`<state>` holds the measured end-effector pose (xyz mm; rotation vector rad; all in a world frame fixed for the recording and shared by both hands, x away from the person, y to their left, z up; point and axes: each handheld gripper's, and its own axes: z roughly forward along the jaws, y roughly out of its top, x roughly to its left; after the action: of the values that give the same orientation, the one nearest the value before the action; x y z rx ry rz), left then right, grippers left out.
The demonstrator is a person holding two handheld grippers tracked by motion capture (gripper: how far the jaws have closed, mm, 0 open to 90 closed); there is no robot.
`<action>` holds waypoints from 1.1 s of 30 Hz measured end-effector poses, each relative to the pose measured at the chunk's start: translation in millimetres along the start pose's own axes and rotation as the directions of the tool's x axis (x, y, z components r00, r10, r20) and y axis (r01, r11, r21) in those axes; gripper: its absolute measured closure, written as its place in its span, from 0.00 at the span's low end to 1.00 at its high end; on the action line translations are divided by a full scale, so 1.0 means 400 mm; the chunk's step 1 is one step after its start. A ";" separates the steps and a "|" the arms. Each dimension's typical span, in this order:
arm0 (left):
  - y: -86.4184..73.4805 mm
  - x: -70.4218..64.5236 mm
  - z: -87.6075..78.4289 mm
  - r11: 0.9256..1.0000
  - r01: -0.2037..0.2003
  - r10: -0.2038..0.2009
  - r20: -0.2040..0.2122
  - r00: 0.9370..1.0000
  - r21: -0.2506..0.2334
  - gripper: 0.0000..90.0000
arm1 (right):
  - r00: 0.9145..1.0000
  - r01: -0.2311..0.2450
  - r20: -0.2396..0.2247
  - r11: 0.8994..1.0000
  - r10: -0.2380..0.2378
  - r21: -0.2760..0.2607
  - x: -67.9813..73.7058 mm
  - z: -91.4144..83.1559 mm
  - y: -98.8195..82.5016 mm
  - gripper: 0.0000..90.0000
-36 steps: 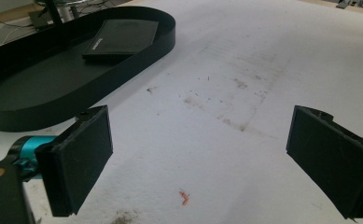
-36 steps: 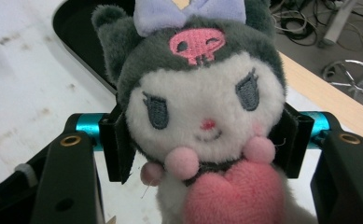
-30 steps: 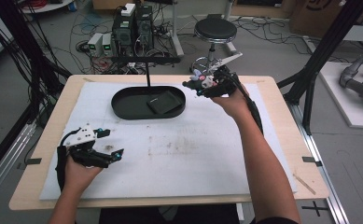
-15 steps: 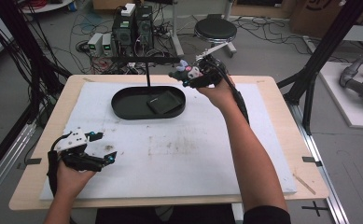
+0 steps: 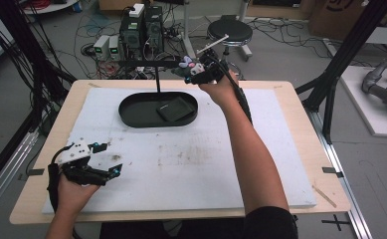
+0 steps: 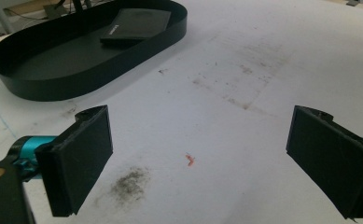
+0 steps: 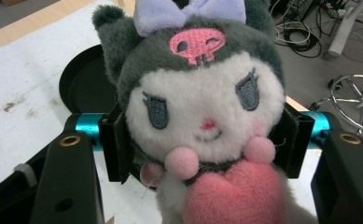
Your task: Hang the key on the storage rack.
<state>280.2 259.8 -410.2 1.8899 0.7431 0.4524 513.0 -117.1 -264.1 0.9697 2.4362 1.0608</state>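
The right gripper point(image 5: 190, 69) squeezes a plush toy point(image 7: 202, 107) above the far table edge, beside the black tray point(image 5: 131, 117). Up close, its pink skull shows. The left gripper point(image 6: 198, 154) hangs wide open, holding nothing.

The high view looks forward and down from the person's side, taking in the whole table point(image 5: 300, 149) from near edge to far edge. The left gripper view sits low near the near left corner, facing the tray point(image 6: 90, 77) toward the far edge; both views share that tray point(image 5: 131, 117). The right gripper view looks back from the far edge, very close on a plush point(image 7: 202, 107).
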 end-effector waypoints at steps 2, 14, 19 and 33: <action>0.002 -0.005 0.005 1.000 -0.006 0.006 0.002 1.000 0.004 0.08 | 1.000 0.000 0.005 1.000 0.000 -0.001 0.000 0.006 0.011 0.40; 0.000 -0.002 0.002 1.000 -0.003 0.003 0.002 1.000 0.001 0.08 | 0.997 -0.038 0.072 0.999 0.037 0.011 -0.018 0.031 0.042 0.40; -0.001 0.001 0.001 1.000 -0.004 0.004 0.003 1.000 0.006 0.08 | 0.994 -0.044 0.096 0.999 0.044 -0.006 -0.018 0.038 0.047 0.36; -0.002 0.000 0.004 1.000 0.003 -0.003 0.005 1.000 0.008 0.08 | 0.985 -0.104 0.137 0.995 0.103 0.000 -0.050 0.036 0.014 0.26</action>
<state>280.9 258.9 -411.7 1.8965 0.7447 0.4432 537.6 -120.6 -269.4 1.1433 2.3032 0.9844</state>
